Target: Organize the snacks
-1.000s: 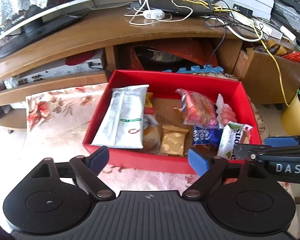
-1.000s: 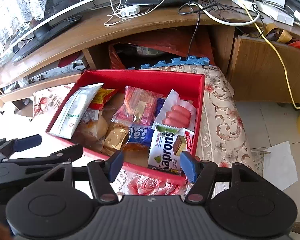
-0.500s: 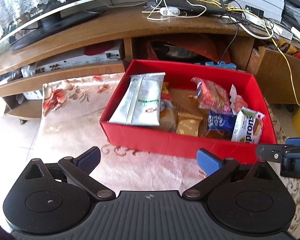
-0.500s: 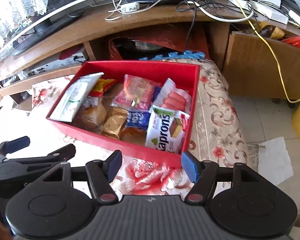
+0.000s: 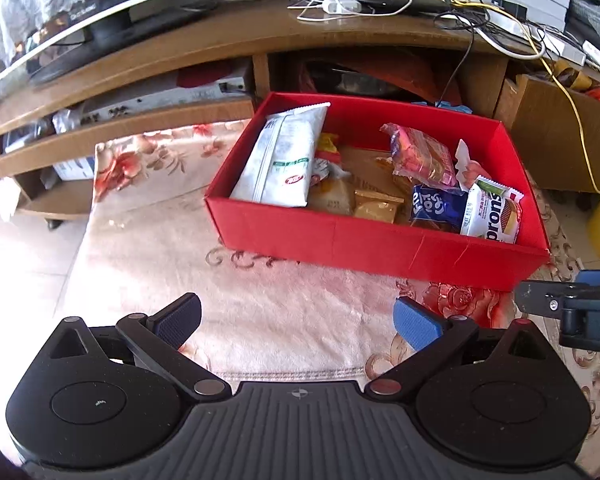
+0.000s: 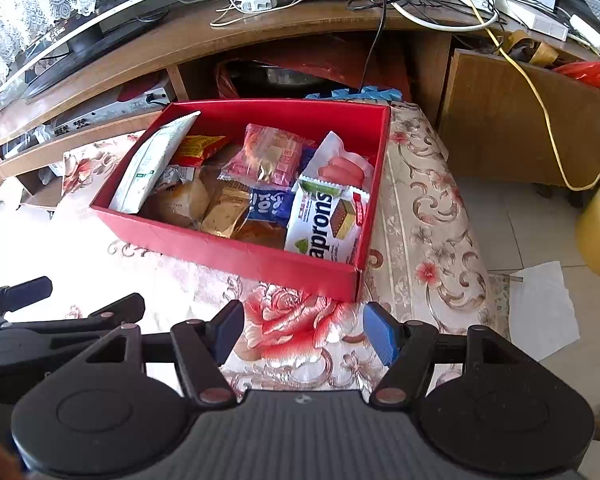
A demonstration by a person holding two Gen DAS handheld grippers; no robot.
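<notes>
Ahead of the left gripper (image 5: 296,322), well apart now: red box (image 5: 364,240) farther off than a second ago. Jaws just opened wide, nothing between; likely sorting done. Inside: white pouch (image 5: 282,160), wafer pack (image 5: 492,216).

Beyond the right gripper (image 6: 304,332), jaws apart, empty: sausages (image 6: 340,168), blue packet (image 6: 270,204), all boxed.

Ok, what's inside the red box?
The red box holds snack packets: a white pouch, a pink packet, a wafer pack. Anything beneath them is covered.
</notes>
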